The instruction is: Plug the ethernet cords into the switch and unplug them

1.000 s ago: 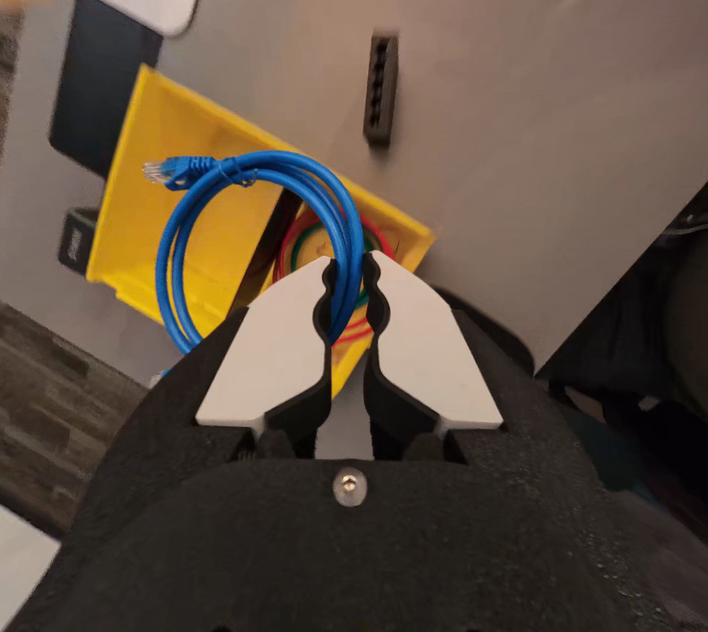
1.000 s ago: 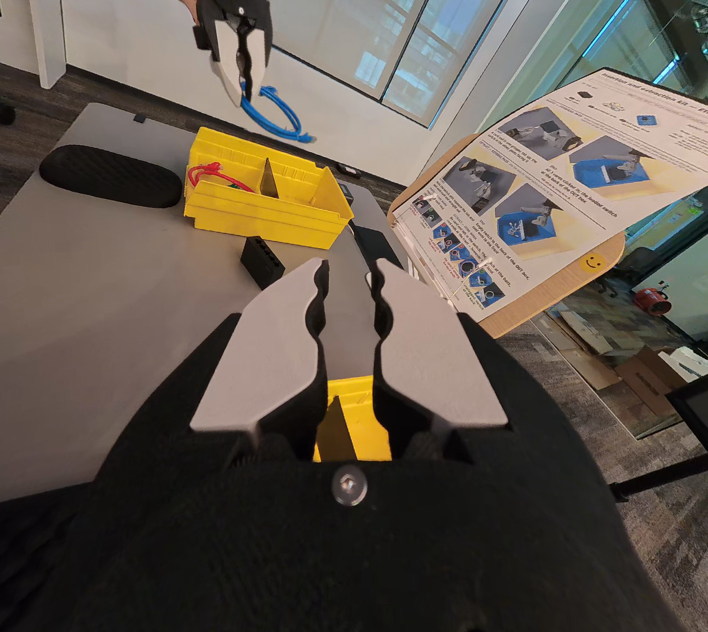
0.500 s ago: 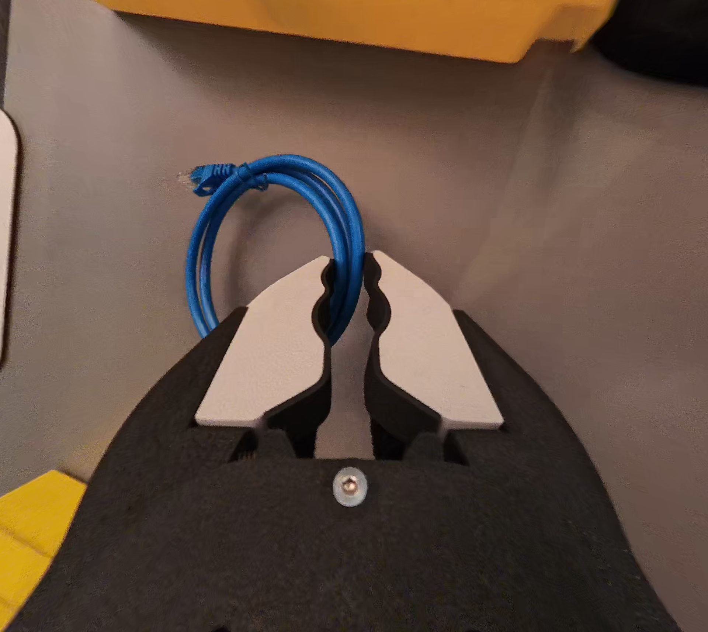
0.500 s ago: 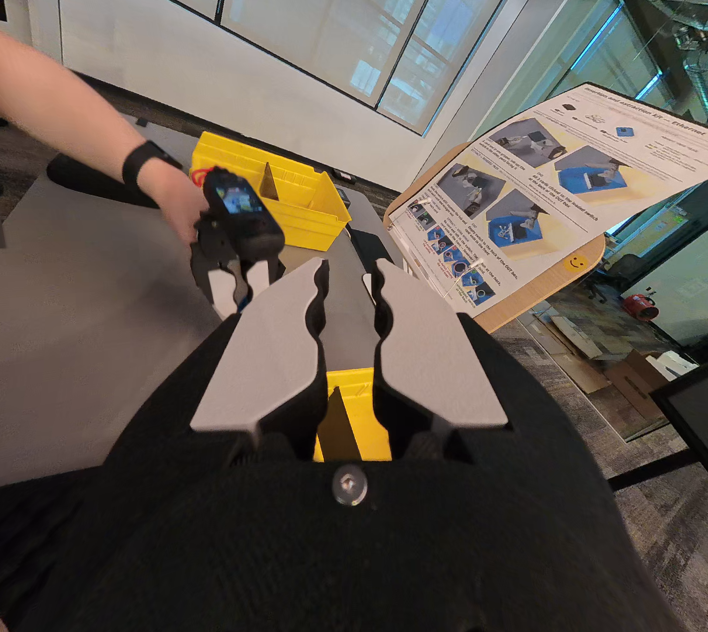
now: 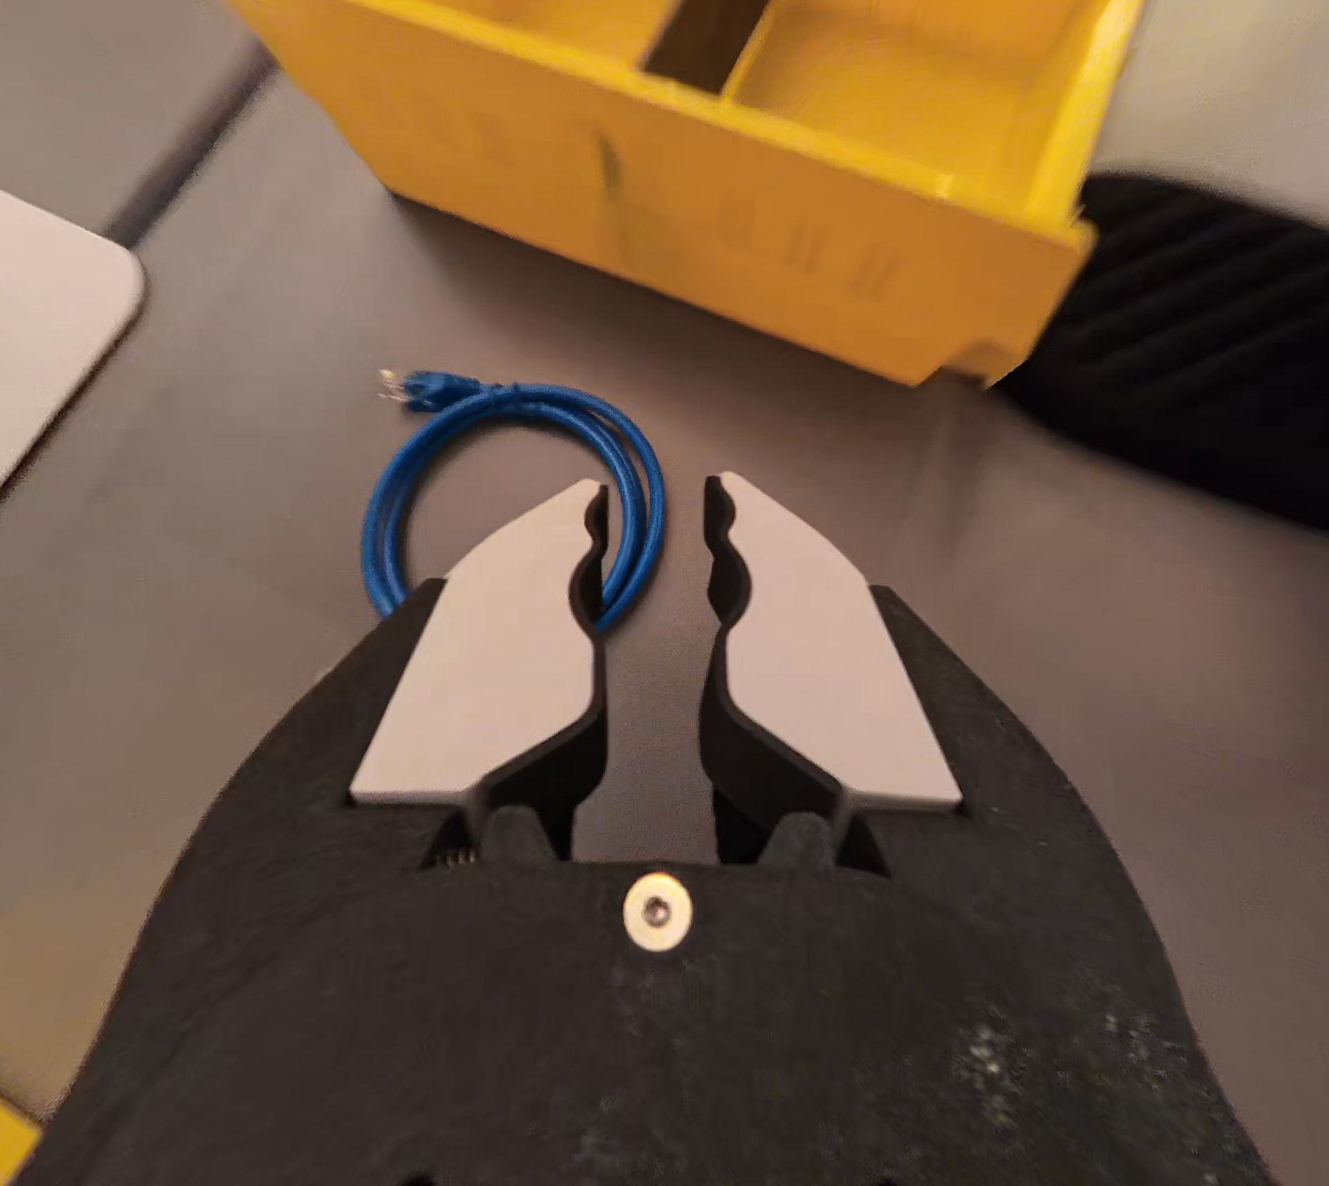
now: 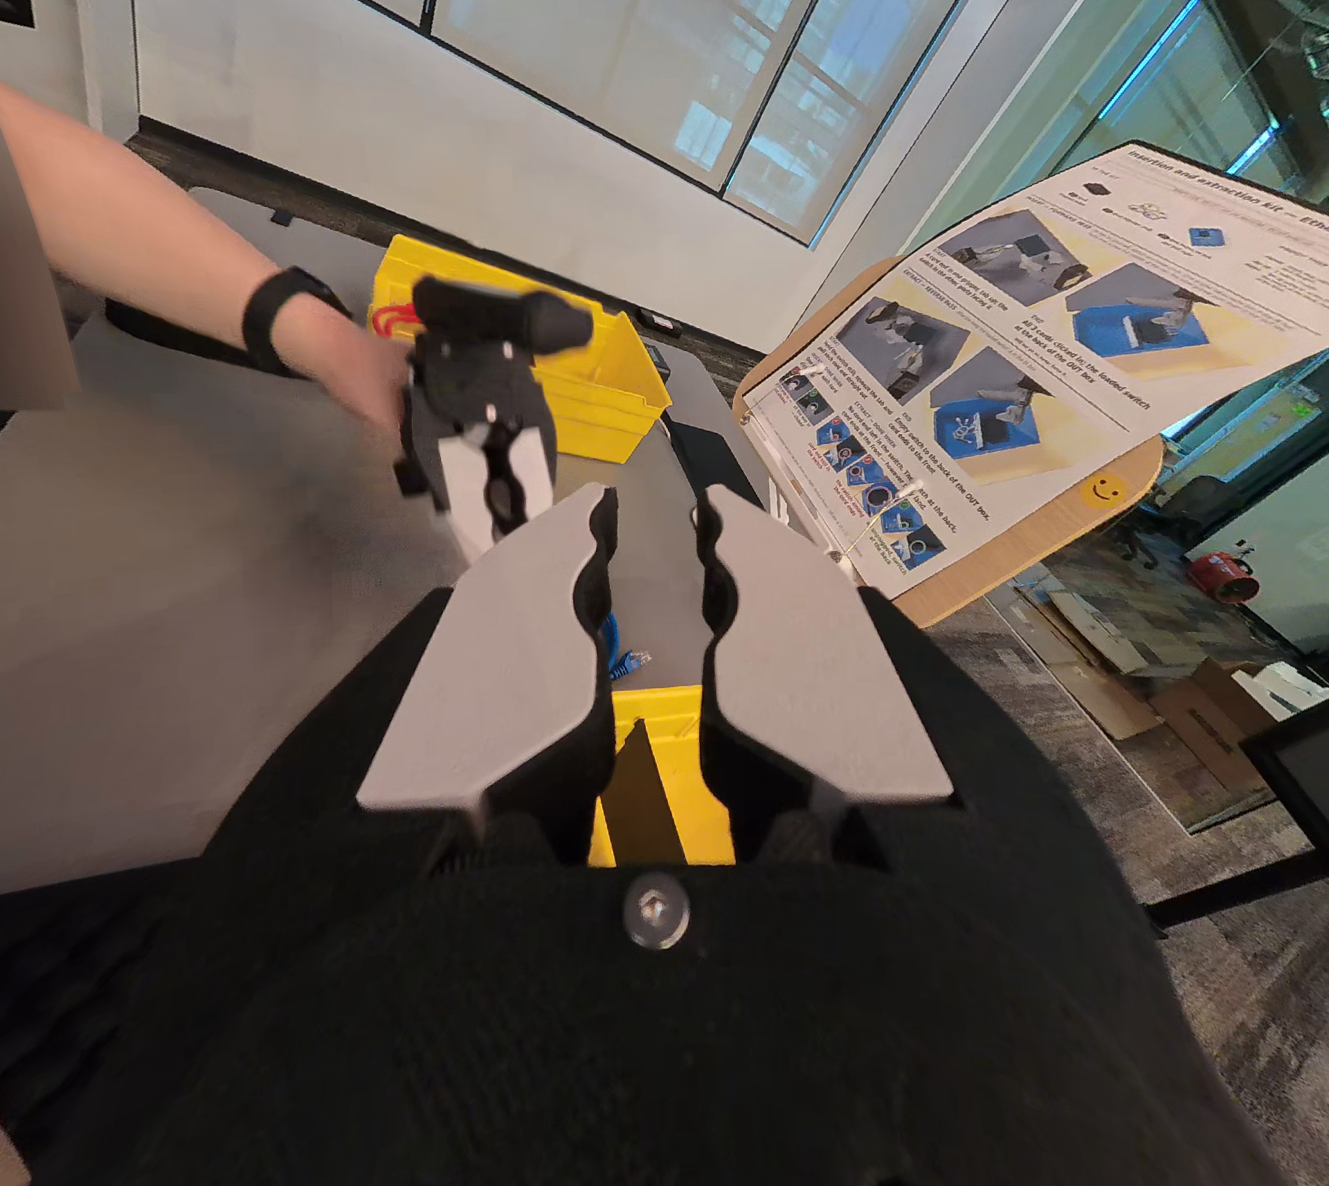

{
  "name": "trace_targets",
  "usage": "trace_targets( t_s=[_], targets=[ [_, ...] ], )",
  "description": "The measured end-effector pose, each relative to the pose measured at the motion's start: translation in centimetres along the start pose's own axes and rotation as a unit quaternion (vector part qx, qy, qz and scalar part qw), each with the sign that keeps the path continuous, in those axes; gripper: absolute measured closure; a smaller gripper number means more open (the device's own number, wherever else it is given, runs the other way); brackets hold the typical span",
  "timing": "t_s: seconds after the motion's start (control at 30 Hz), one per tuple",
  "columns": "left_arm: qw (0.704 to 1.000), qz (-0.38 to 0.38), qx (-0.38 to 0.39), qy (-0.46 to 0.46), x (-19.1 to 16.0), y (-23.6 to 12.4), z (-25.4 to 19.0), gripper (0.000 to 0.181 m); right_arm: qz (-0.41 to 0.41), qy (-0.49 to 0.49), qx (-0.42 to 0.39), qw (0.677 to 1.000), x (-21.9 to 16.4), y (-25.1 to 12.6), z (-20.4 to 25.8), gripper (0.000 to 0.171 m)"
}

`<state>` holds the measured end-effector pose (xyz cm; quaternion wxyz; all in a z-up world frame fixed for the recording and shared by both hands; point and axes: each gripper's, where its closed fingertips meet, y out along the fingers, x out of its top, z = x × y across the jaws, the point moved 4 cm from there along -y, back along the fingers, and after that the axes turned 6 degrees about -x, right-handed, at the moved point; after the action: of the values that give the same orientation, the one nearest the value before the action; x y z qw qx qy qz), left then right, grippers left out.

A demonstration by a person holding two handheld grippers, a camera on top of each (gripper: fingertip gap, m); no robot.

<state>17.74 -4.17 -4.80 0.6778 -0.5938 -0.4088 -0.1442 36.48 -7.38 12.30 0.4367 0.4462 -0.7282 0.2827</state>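
Left wrist view: left gripper [image 5: 654, 486] has its fingers spread wide, holding nothing. The blue ethernet cord [image 5: 503, 482] lies coiled and tied on the grey table [image 5: 899, 576], its right arc between the fingers, close against the left finger [image 5: 503, 633] and clear of the right one. Plug end [image 5: 424, 390] points away, ahead-left of the tips. Risk: the coil is bundled, so a re-grab on the loop would likely lift the whole bundle with no control of the plug. It needs untying or a grip near the plug. Empty two-compartment yellow bin [image 5: 647, 202] sits just ahead of the tips and a black pad [image 5: 1186, 346] ahead-right; both limit forward reach. Frame is blurred, so contact with the left finger is uncertain.

Right wrist view: right gripper [image 6: 654, 504] is parted with nothing between the fingers, hovering above the table. The cord shows only as a sliver between the fingers, beside a near yellow bin [image 6: 654, 705]. A far yellow bin [image 6: 597, 389] holds a red cord [image 6: 392, 317]. An instruction board [image 6: 1007, 403] stands right of the tips. The switch is not visible in either view, so alignment cannot be judged.
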Motion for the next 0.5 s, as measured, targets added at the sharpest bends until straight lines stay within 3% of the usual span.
trace_targets(
  t_s=[0.07,0.17,0.3,0.4,0.5],
  targets=[
    [0.998,-0.053,0.011,-0.019,1.3,-4.7,0.2,0.141,-0.004,0.003,-0.001,1.0,0.1,-0.1,0.0,0.15],
    [0.993,-0.096,0.064,-0.011,1.0,-13.3,1.4,0.14,0.001,0.002,0.0,1.0,0.0,-0.1,0.0,0.15],
    [0.991,-0.065,0.113,-0.033,-4.2,-22.9,3.6,0.136,0.013,0.002,0.003,1.0,-0.4,0.1,0.1,0.15],
    [0.995,-0.008,0.066,-0.074,-9.9,-25.8,3.6,0.133,0.015,0.005,0.002,1.0,-0.6,0.2,0.0,0.15],
    [0.992,0.047,0.037,-0.111,-15.4,-25.0,3.8,0.127,0.018,0.008,0.004,1.0,-0.7,0.4,0.0,0.149]
  ],
)
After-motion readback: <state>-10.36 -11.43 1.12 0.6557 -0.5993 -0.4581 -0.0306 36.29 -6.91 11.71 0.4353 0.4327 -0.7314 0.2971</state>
